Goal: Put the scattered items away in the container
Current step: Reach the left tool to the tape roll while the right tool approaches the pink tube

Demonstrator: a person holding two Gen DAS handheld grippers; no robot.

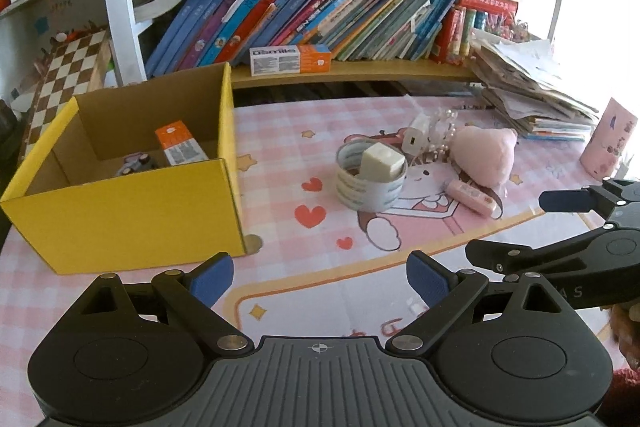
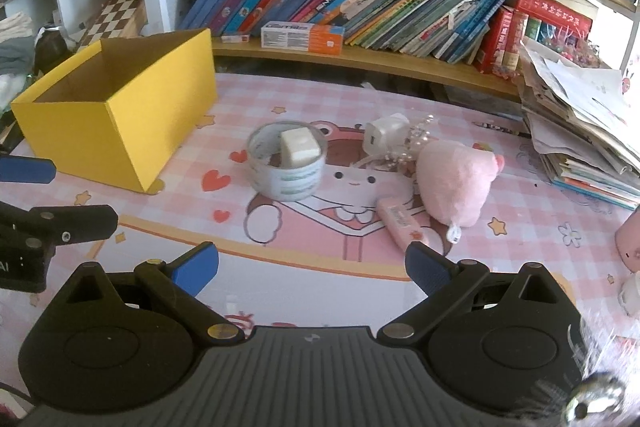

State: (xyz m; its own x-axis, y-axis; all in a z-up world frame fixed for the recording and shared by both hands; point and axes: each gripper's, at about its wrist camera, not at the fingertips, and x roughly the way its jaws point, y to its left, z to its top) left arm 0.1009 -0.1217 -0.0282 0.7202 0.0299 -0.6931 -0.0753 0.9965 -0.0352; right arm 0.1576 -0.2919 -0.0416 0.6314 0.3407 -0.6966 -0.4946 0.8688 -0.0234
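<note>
Right wrist view: both claws, left claw (image 1: 318, 277) and right claw (image 2: 312, 269), wide open, holding nothing. Pink plush (image 2: 454, 181) centre-right on worktop (image 2: 320, 95), yellow box (image 2: 120, 115) upper left. Plush soft, light: you pinch mid-body. Tape roll (image 2: 286, 171) stiff: take rim.

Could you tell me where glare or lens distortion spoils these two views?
Left wrist view: daylight washes out the upper right edge, and the bookshelf bows from the fisheye. Right wrist view: the same bowing, glare at the top right, blur in the lower right corner.
</note>
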